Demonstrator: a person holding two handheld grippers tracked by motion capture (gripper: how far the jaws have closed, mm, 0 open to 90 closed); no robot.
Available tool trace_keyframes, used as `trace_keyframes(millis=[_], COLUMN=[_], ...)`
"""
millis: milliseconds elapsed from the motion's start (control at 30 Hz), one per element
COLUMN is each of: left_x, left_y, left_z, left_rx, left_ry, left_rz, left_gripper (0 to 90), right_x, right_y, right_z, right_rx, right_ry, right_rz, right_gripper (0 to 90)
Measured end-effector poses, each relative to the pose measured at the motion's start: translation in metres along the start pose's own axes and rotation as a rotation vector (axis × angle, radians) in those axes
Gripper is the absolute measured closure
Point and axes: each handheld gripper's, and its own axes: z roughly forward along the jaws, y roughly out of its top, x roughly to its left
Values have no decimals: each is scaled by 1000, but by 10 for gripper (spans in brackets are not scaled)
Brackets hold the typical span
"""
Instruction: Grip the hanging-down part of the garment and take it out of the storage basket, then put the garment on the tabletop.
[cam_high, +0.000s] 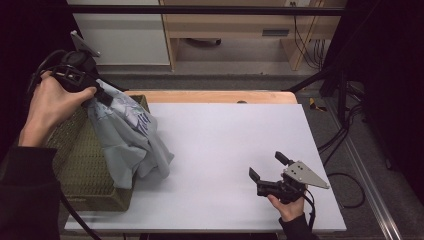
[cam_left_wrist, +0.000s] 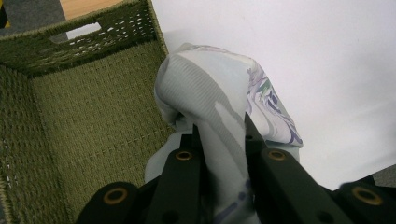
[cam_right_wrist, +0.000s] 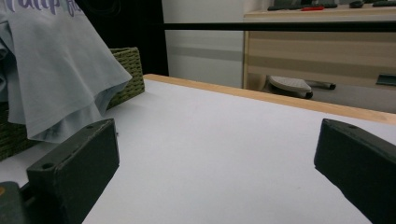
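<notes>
Pale shirt (cam_high: 131, 137) is pinched in left hand-held gripper (cam_high: 85, 85), lifted clear of woven basket (cam_high: 80, 165); right hand-held gripper (cam_high: 270, 170) is held wide, empty, low over the surface (cam_high: 225, 145), likely for a hem grab.

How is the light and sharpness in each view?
High view: bright white table, dark surroundings, soft shadow beside the shirt. Left gripper view: the basket is sharp, the near black jaws blurred. Right gripper view: the near jaws are soft, the background clearer.
</notes>
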Motion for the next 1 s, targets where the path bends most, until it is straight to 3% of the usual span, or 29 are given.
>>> trace_keyframes(millis=[667,1000], left_x=[-3,-16], left_y=[1,5], left_z=[2,5], left_rx=[0,2], left_ry=[-11,-22], left_rz=[15,42], left_gripper=[817,818], right_x=[2,-1], right_y=[-7,-7], right_z=[-11,-10], right_rx=[-3,3], right_ry=[-3,3], right_rz=[17,20], right_gripper=[3,3])
